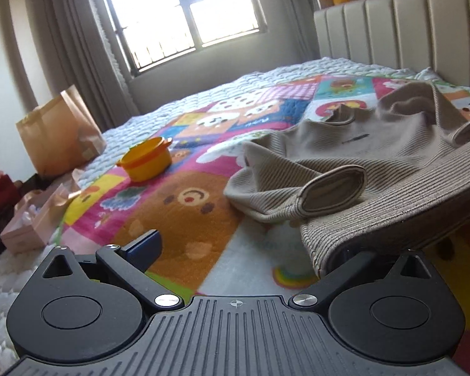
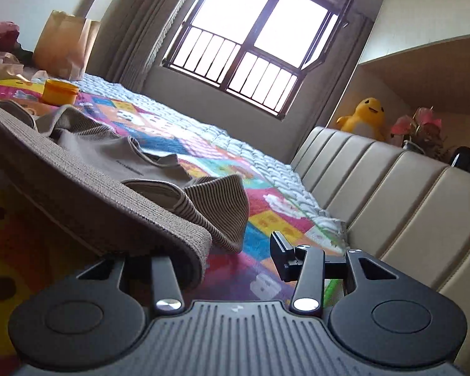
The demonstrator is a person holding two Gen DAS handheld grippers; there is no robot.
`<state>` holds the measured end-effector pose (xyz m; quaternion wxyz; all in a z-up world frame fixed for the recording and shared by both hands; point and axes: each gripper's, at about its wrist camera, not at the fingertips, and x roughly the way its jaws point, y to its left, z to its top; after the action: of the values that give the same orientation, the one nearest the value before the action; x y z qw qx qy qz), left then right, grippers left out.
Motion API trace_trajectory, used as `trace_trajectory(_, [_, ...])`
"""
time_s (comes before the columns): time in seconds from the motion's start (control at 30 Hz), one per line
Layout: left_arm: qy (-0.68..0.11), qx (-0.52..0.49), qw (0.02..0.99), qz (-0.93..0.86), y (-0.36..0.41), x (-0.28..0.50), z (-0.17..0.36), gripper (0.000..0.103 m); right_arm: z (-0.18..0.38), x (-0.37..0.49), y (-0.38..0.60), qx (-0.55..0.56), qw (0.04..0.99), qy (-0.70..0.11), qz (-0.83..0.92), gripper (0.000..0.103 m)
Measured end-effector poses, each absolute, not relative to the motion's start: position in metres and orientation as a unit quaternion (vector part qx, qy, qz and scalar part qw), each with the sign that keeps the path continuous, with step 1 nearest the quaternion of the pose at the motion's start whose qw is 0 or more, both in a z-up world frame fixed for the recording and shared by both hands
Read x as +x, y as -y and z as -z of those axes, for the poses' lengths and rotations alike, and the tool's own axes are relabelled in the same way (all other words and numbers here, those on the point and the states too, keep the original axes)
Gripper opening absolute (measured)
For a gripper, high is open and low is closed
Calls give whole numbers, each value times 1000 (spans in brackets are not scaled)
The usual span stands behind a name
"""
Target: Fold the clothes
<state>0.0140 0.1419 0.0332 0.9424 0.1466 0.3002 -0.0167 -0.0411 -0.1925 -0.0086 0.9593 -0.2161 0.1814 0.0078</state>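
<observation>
The left hand-held gripper [image 1: 235,247] and right hand-held gripper [image 2: 222,250] stand spread apart, each with one finger hidden under the lifted hem of the beige ribbed sweater [image 1: 376,156], not clamping it. Beyond, the sweater lies crumpled on the bed's colourful quilt [image 1: 178,200], with a yellow pot [image 1: 147,161] farther off.

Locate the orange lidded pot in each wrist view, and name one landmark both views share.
Left wrist view: the orange pot stands on the patchwork quilt, left of centre, beyond the beige sweater.
Right wrist view: the orange pot is far left, upper part, beyond the beige sweater.
Shared landmark: the brown paper bag behind the pot.
</observation>
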Motion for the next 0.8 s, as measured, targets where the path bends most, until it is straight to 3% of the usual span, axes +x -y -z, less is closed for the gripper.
trace_trajectory(0.2, [-394, 98, 907, 113, -145, -16, 1, 103, 39, -68, 219, -139, 959, -242, -59, 58])
trace_trajectory(0.27, [-386, 77, 909, 136, -156, -19, -8, 103, 28, -81, 230, -93, 965, -229, -86, 83])
trace_trajectory(0.33, [-364, 50, 919, 141, -168, -16, -23, 103, 14, -88, 240, -49, 972, -205, -107, 88])
trace_trajectory(0.43, [-325, 24, 936, 135, -173, 2, -43, 103, -8, -82, 254, 43, 977, -162, -130, 103])
trace_trajectory(0.6, [-316, 93, 934, 139, -135, 38, -32, 103, -14, -19, 259, 209, 945, -181, -176, 103])
trace_trajectory(0.7, [-322, 114, 927, 156, -112, 53, -16, 103, -6, 3, 222, 117, 958, -194, -175, 103])
trace_trajectory(0.73, [-321, 113, 926, 161, -106, 57, -13, 103, -5, 6, 206, 69, 964, -197, -166, 98])
trace_trajectory(0.77, [-319, 107, 927, 165, -102, 59, -13, 103, -4, 7, 191, 18, 965, -203, -163, 83])
trace_trajectory(0.8, [-316, 97, 929, 170, -101, 61, -13, 103, -2, 7, 177, -34, 964, -208, -161, 75])
